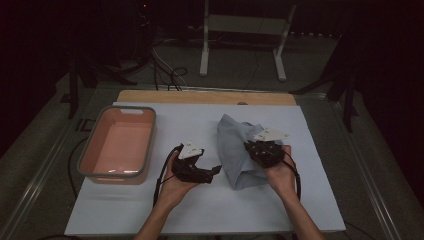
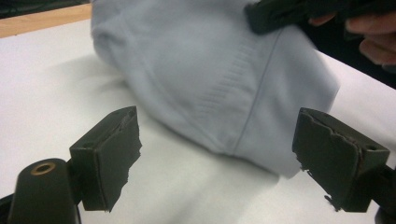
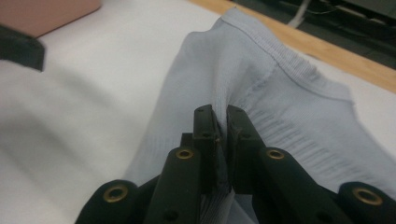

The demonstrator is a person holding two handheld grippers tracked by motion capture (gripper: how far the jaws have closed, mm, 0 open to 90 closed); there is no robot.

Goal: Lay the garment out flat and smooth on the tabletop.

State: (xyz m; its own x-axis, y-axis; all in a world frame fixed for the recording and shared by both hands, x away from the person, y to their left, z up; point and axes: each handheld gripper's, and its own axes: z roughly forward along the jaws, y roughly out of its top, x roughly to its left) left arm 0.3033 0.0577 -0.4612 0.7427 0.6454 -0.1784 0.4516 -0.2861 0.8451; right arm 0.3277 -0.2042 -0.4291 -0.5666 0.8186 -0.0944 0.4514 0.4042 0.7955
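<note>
My right hand-held gripper [image 3: 222, 140]: black jaws nearly together, pinching raised fold of pale grey-blue garment [image 3: 280, 102]; thin strip of cloth visible in slit between pads. Ribbed hem band runs along fold on far side and off to right. Garment lies on white counter [image 3: 93, 84]. Wooden edge [image 3: 327, 51] of counter beyond garment, far right. Corner of pink tub [image 3: 42, 14] at far left. Dark blurred object [image 3: 21, 49] just below tub; can't tell what it is.
</note>
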